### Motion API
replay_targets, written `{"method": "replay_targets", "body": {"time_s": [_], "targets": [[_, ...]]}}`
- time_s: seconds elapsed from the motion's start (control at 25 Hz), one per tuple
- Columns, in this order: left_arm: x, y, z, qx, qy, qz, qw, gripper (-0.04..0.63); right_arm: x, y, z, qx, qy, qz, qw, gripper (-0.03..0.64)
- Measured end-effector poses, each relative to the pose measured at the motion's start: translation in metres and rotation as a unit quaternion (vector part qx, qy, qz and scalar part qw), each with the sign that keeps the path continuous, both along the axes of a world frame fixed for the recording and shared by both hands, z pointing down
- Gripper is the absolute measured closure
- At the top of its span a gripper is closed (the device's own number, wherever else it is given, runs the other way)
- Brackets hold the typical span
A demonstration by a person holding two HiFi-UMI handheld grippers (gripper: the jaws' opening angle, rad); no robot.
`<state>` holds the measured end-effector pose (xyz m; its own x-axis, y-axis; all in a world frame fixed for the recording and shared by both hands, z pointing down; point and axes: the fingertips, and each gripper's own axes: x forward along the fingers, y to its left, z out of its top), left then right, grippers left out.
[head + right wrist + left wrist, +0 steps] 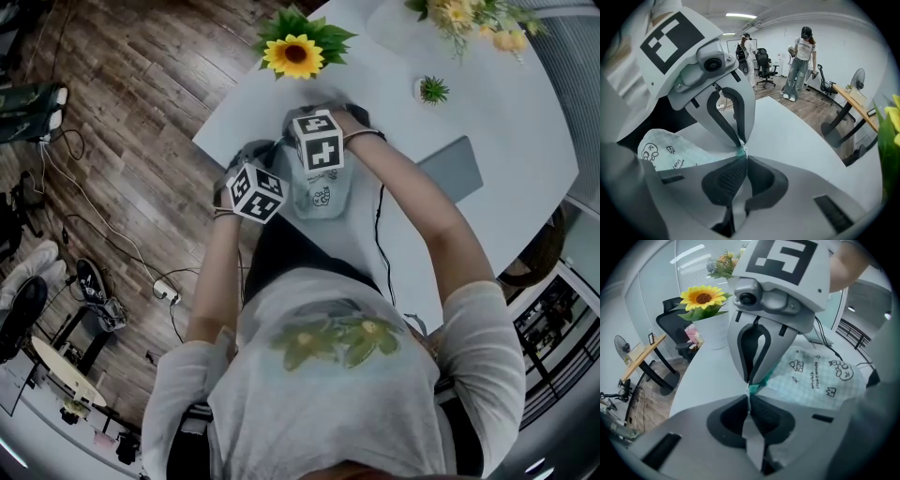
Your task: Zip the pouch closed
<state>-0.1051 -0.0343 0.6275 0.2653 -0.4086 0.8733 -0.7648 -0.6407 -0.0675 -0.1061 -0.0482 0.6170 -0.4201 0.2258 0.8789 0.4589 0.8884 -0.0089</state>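
Note:
A pale checked pouch (323,192) with small printed drawings lies on the white table (525,141). It also shows in the left gripper view as the pouch (820,376) and in the right gripper view as the pouch (675,150). Both grippers point steeply down and meet tip to tip at one teal-edged corner of it. My left gripper (749,393) is shut on that corner, a sliver of white and teal between its pads. My right gripper (741,152) is shut on the same teal edge. Whether either holds the zipper pull is hidden.
A sunflower in a white pot (294,54) stands near the table's far left edge. Beyond are a small green plant (432,90) and a flower bunch (469,14). A grey flat device (450,169) and a black cable (380,234) lie right of the pouch. People (801,61) stand far off.

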Motion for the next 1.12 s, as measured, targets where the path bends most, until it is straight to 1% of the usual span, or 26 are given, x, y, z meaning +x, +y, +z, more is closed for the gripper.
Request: {"method": "replay_targets", "body": {"time_s": [0.28, 0.44, 0.56, 0.64, 0.72, 0.84, 0.92, 1.12], "targets": [[0.001, -0.001, 0.0, -0.013, 0.0, -0.011, 0.9999, 0.572, 0.004, 0.002, -0.001, -0.001, 0.012, -0.007, 1.0, 0.598], [-0.001, -0.001, 0.0, -0.016, 0.009, -0.035, 0.9992, 0.572, 0.006, 0.003, -0.002, -0.008, 0.01, -0.003, 1.0, 0.6], [-0.001, -0.002, 0.001, -0.021, 0.013, -0.043, 0.9988, 0.572, 0.007, 0.004, -0.002, -0.005, 0.009, -0.001, 1.0, 0.6], [0.0, -0.003, 0.001, -0.026, 0.018, -0.045, 0.9985, 0.572, 0.008, 0.003, -0.002, 0.006, 0.01, -0.005, 1.0, 0.6], [0.002, -0.004, 0.001, -0.03, 0.023, -0.049, 0.9981, 0.574, 0.01, 0.002, -0.003, 0.027, 0.016, -0.019, 0.999, 0.6], [0.004, -0.005, 0.001, -0.035, 0.017, -0.051, 0.998, 0.574, 0.014, 0.001, -0.003, 0.052, 0.025, -0.036, 0.998, 0.6], [0.004, -0.005, 0.001, -0.041, 0.013, -0.052, 0.9977, 0.574, 0.016, 0.001, -0.003, 0.056, 0.027, -0.037, 0.997, 0.6], [0.005, -0.006, 0.002, -0.05, 0.017, -0.055, 0.9971, 0.572, 0.02, 0.0, -0.002, 0.056, 0.027, -0.029, 0.998, 0.6]]}}
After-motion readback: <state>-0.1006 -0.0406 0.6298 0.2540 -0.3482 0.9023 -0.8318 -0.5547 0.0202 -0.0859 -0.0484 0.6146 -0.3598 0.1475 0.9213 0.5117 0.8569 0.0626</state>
